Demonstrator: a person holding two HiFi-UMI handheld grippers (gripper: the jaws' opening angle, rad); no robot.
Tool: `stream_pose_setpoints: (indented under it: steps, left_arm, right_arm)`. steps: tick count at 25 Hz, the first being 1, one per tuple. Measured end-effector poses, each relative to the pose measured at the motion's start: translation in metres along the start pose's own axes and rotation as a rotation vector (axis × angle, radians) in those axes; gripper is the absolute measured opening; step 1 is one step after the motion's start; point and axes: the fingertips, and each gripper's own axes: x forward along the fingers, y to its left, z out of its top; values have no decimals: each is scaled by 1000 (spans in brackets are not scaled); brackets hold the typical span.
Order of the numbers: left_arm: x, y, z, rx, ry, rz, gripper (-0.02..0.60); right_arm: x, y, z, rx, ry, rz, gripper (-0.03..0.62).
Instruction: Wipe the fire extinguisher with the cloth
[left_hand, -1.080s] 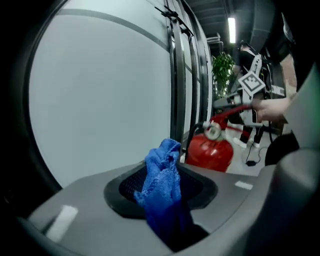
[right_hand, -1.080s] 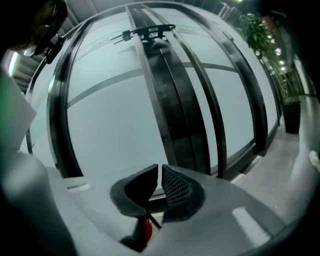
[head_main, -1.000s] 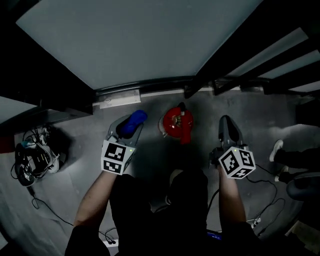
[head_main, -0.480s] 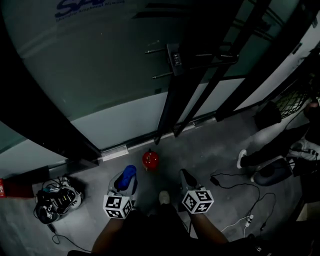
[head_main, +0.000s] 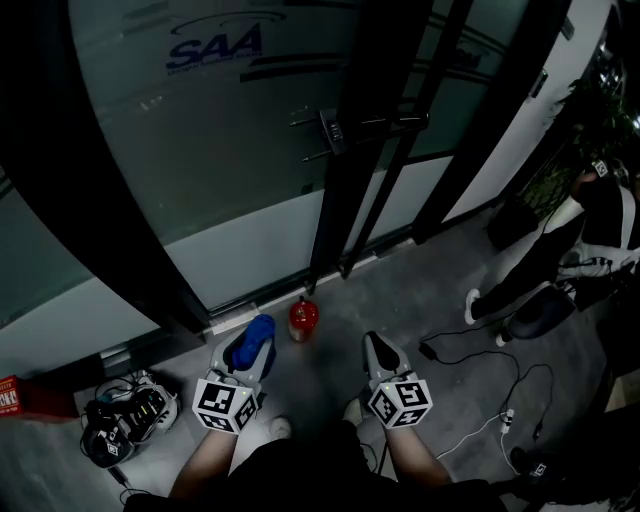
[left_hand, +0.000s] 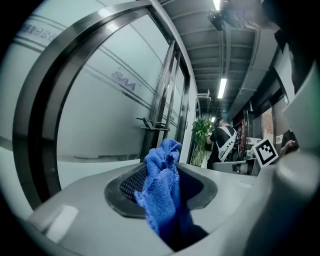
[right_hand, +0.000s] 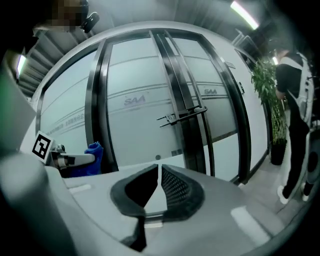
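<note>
Fire extinguisher (head_main: 303, 317): red, standing upright on the floor (head_main: 420, 300), long axis vertical, top toward the head camera. It sits at the foot of the glass door (head_main: 250, 150), on the far side of both tongs, apart from each and nearer the left one.

Left tongs (head_main: 252, 338): closed on a blue cloth (left_hand: 162, 195), which is bunched between the pads and rises past the tips.

Right tongs (head_main: 374, 346): jaws almost together, a thin slit between the tips. They grip nothing and touch nothing.
</note>
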Motion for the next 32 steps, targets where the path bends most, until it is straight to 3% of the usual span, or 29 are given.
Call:
stream_pose_setpoints:
  steps: [5,10,18,32]
  left_arm:
    - [-33,-12,12,-28,-68,21,150]
    - [-42,-33,1,-70,-60,-10,152]
    - [-52,-37,-1,-14,-26,-99,152]
    - [-69,-28,-15,20,-27,-83,152]
  right_arm:
    - [-46,-8,13,43,-48,0,21]
    - [-66,-9,23,18,-83,0,8]
    - [-76,20,18,9,-121,-26,3]
    - [-95,26,3,-54,-87,-77,3]
